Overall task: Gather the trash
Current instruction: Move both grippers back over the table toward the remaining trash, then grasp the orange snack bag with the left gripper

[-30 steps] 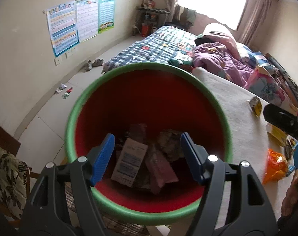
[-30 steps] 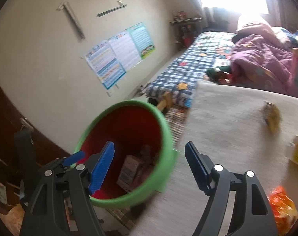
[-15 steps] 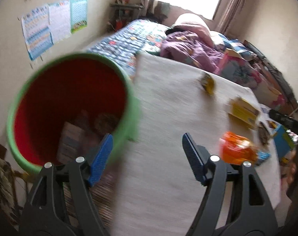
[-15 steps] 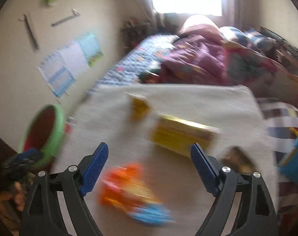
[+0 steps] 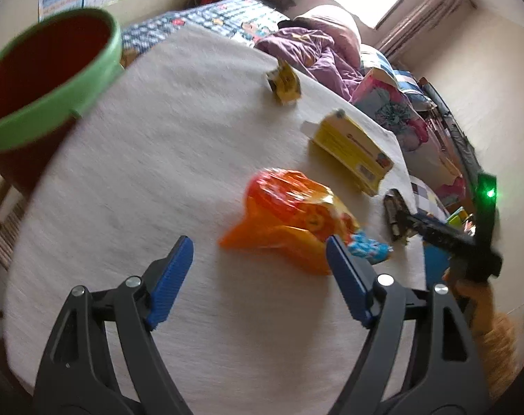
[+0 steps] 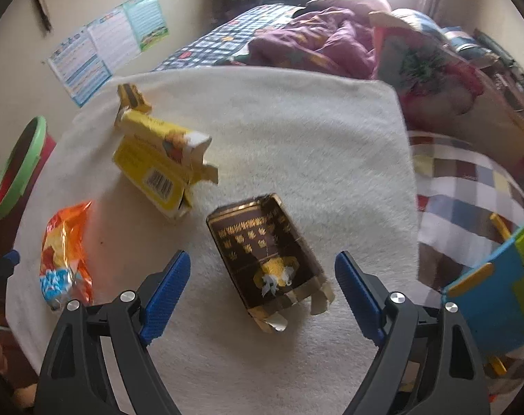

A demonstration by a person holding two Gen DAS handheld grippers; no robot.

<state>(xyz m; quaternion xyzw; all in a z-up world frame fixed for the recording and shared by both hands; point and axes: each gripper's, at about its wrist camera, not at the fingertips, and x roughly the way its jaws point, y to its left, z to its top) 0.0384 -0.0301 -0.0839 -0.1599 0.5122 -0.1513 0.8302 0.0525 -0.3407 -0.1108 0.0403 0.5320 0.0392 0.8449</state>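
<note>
On the white cloth-covered table (image 5: 151,145) lie an orange snack bag (image 5: 289,214), a yellow carton (image 5: 352,148), a small yellow wrapper (image 5: 284,79) and a dark brown box (image 6: 265,259). The red bin with a green rim (image 5: 47,69) stands at the table's left edge. My left gripper (image 5: 258,276) is open and empty, just short of the orange bag. My right gripper (image 6: 262,290) is open and empty, its jaws either side of the brown box. The orange bag (image 6: 65,252), yellow carton (image 6: 158,169) and bin (image 6: 16,169) also show in the right wrist view.
A bed with a checked blanket (image 6: 227,34) and purple bedding (image 5: 314,52) lies beyond the table. Posters (image 6: 103,41) hang on the left wall. A patchwork cloth (image 6: 469,193) and a blue toy (image 6: 497,297) sit to the right of the table.
Both grippers swung right, away from the bin and over the table. The left now faces the orange bag, the right now faces the brown box. Both stayed open.
</note>
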